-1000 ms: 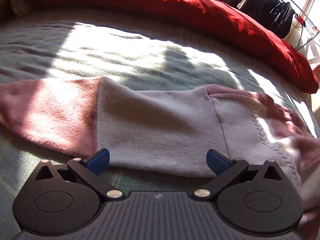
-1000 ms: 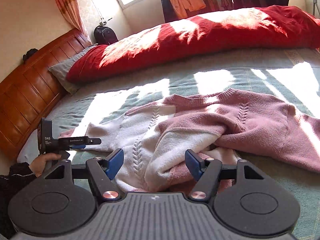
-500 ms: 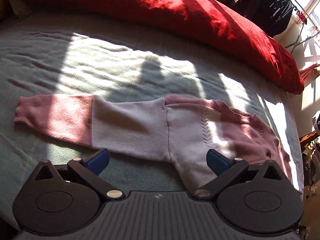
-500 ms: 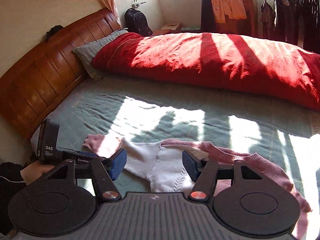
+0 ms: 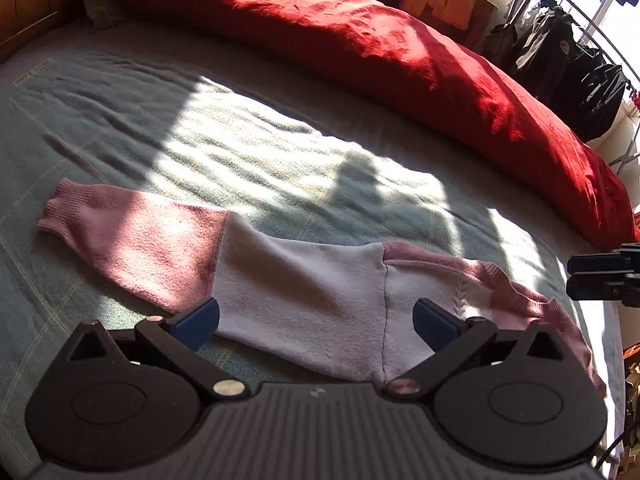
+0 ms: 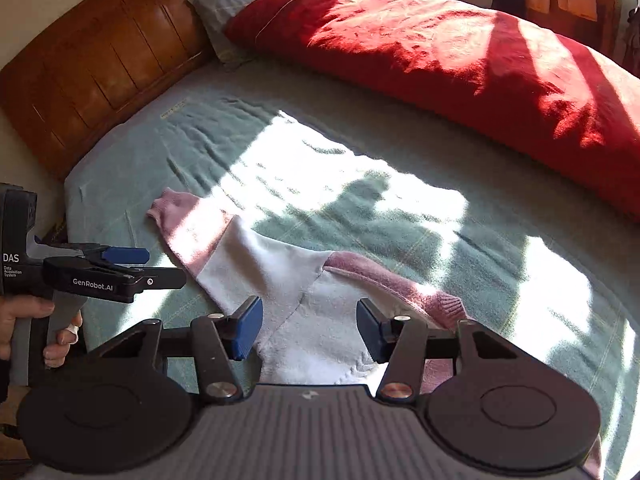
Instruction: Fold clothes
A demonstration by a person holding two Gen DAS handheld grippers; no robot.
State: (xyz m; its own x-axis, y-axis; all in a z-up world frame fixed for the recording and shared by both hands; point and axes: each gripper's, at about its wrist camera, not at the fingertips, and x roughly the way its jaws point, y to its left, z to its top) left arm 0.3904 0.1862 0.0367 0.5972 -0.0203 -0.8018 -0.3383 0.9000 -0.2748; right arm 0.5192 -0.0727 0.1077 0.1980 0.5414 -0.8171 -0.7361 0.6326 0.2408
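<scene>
A pink and white knit sweater (image 5: 304,292) lies on the green bed cover, one sleeve stretched out to the left with its pink cuff (image 5: 60,208) flat. My left gripper (image 5: 316,320) hovers above the white part of that sleeve, open, with nothing between its blue pads. In the right wrist view the same sweater (image 6: 288,276) lies below my right gripper (image 6: 308,328), which is open and holds nothing. The left gripper (image 6: 124,258) also shows from the side at the left edge of that view, held by a hand (image 6: 24,320).
A long red duvet (image 5: 380,48) is bunched along the far side of the bed. The wooden headboard (image 6: 92,68) and a grey pillow (image 6: 224,12) stand at the left. Dark clothes hang on a rack (image 5: 572,64) at the far right. Sunlit green cover (image 6: 360,184) stretches beyond the sweater.
Both grippers have lifted up and back from the sweater, so more of the bed shows. The sweater body, bunched one second ago, now lies lower and flatter with its sleeve spread left.
</scene>
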